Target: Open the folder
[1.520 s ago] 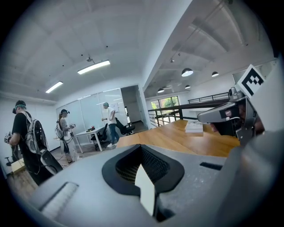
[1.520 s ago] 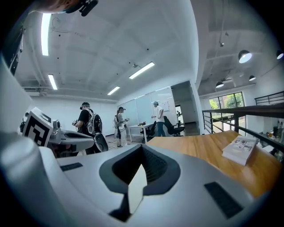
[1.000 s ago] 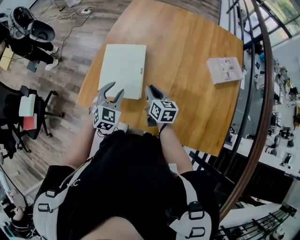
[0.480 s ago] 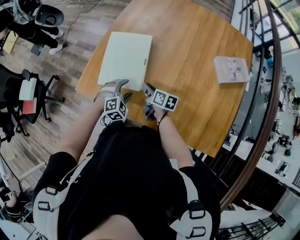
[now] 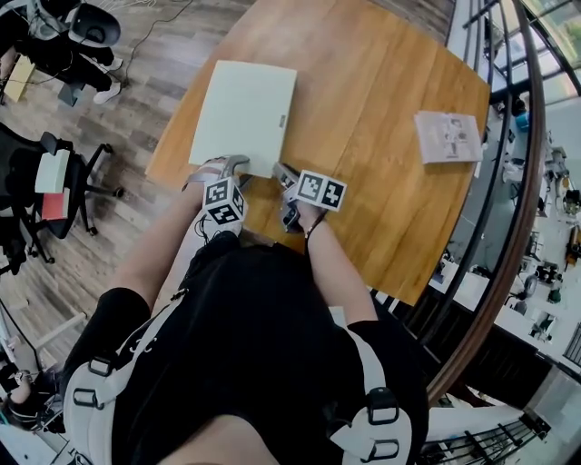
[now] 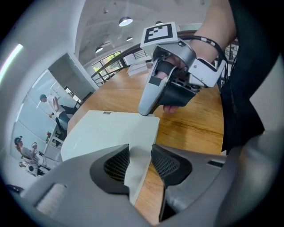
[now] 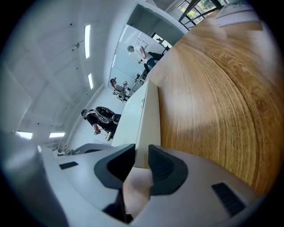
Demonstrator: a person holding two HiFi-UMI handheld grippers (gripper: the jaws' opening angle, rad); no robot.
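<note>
A pale, flat folder (image 5: 243, 113) lies shut on the round wooden table (image 5: 381, 182). My left gripper (image 5: 227, 166) stands over its near edge. In the left gripper view the folder's edge (image 6: 106, 133) runs between the closing jaws of the left gripper (image 6: 140, 155), and a gap still shows beside the pads. My right gripper (image 5: 283, 173) is at the folder's near right corner, its tip (image 6: 148, 106) touching that corner. In the right gripper view the folder's corner (image 7: 148, 119) fills the narrow gap of the right gripper (image 7: 141, 159). Whether those pads press on it is unclear.
A small printed booklet (image 5: 448, 136) lies at the table's far right. Beyond the table's left edge stand an office chair (image 5: 54, 195) and a headset (image 5: 91, 23) on the wooden floor. A curved railing (image 5: 522, 227) runs along the right side. The person's body is close to the table's near edge.
Both grippers have sunk from above the table's near edge down to the folder's near edge. The left gripper's widely spread jaws have turned and narrowed over that edge.
</note>
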